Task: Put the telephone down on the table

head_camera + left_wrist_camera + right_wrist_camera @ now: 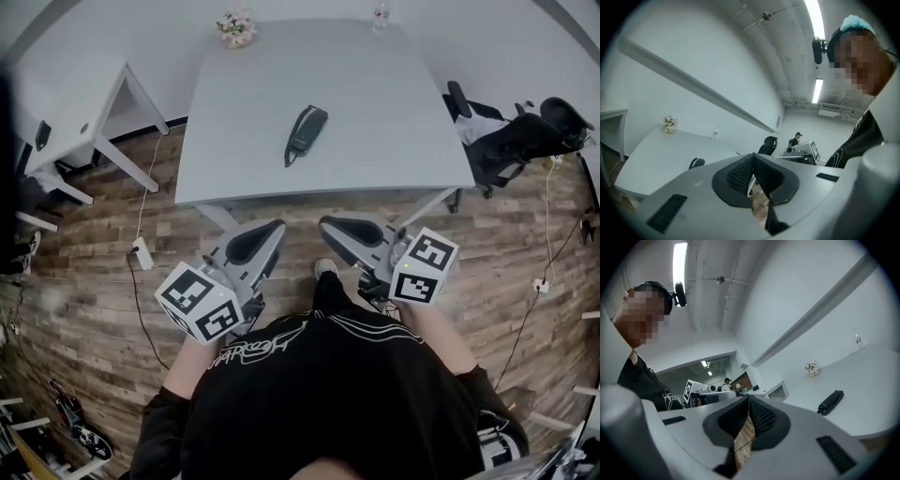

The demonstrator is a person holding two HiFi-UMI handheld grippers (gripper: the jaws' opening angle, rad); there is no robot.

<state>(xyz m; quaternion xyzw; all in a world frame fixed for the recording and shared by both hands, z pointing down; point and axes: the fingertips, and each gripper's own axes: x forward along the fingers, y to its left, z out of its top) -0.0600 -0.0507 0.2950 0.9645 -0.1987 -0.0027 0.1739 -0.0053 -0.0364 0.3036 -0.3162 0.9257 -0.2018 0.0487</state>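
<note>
**Ann:** Head view up, and the telephone [306, 134] lies flat on the table [394, 103]. It's about mid-table, a touch nearer the near edge than the far one, and set slightly aslant.

**Ben:** Anything touching it?

**Ann:** Nothing at all. Both claws are off the table, held low in front of the person over the wooden floor [94, 309], short of the near edge.

**Ben:** Left one first.

**Ann:** The left gripper [270, 231] is closed right up. In its own view the two dark ribbed pads [738, 176] meet at the tip with nothing between them.

**Ben:** And the right?

**Ann:** Same story. On the right gripper [330, 228] the pads press together at the tip and the claw is empty, with only floor boards showing through the slit lower down. From the right gripper view the telephone sits out on the table top, well apart from the jaws.

**Ben:** What else is on that table?

**Ann:** There's a small pot of flowers [236, 30] at the far left corner and a clear bottle [380, 13] by the far edge, toward the right corner. A black chair [511, 141] stands just off the right edge.
</note>
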